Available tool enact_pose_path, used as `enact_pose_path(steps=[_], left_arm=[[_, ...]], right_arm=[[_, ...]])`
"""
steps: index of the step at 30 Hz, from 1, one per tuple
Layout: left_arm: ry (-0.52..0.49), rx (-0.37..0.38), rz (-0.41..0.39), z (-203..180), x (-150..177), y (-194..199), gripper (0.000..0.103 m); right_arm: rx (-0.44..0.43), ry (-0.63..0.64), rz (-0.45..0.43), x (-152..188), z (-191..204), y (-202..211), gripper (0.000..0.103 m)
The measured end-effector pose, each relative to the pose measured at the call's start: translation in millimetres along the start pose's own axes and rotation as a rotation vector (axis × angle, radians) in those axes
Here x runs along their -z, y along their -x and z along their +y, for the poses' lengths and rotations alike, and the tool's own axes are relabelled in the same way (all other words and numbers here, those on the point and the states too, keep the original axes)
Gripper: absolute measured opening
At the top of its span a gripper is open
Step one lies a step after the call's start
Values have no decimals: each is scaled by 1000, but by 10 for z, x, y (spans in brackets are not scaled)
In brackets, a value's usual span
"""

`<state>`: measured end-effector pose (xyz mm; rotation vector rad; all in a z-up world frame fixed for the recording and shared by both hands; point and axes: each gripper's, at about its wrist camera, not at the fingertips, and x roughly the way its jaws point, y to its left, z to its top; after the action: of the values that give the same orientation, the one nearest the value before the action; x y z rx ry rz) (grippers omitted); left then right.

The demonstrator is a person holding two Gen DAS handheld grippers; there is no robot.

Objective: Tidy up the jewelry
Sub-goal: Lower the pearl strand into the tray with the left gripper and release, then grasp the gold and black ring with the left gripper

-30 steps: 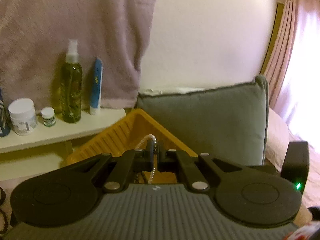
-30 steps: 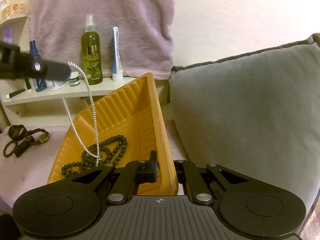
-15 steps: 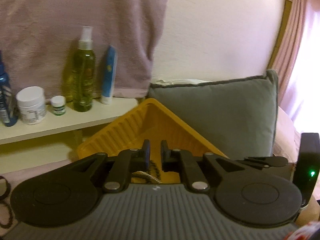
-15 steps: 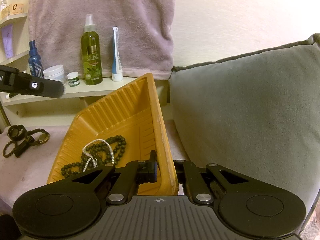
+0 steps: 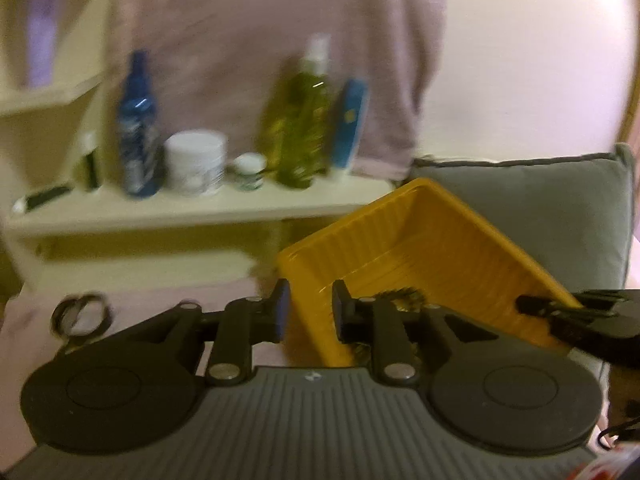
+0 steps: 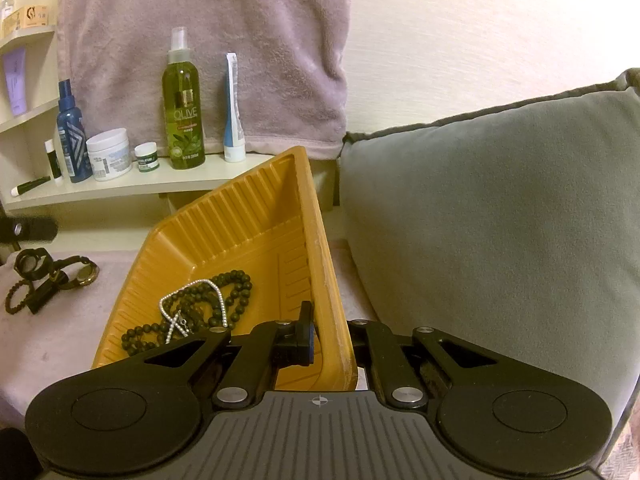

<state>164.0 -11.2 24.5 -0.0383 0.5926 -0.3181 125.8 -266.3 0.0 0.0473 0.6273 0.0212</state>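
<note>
Orange tray (image 6: 240, 232) holds black bead necklace (image 6: 236, 286) w/ silver chain (image 6: 192, 300) on top. Right gripper (image 6: 330, 332) jaws clamp tray's 3 o'clock rim; left gripper (image 5: 308, 314) jaws open, empty (blurry). Watches (image 6: 52, 276) at 9 o'clock on pink blanket (image 6: 48, 332); grey cushion (image 6: 500, 220) at 3.

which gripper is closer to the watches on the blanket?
Left. The left gripper, jaws open, hovers just right of the watches; the right gripper clamps the yellow tray rim on the far side.
</note>
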Motion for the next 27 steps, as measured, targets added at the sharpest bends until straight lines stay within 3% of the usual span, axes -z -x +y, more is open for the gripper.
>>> enact_pose_path(steps=[12, 16, 27], left_arm=[[-26, -244, 20, 471, 420, 7, 27], [-62, -275, 26, 530, 421, -113, 30], [-175, -271, 59, 630, 463, -559, 31]], right_arm=[[3, 4, 2, 6, 10, -1, 6], [6, 9, 2, 15, 17, 1, 6], [18, 18, 10, 14, 10, -20, 6]])
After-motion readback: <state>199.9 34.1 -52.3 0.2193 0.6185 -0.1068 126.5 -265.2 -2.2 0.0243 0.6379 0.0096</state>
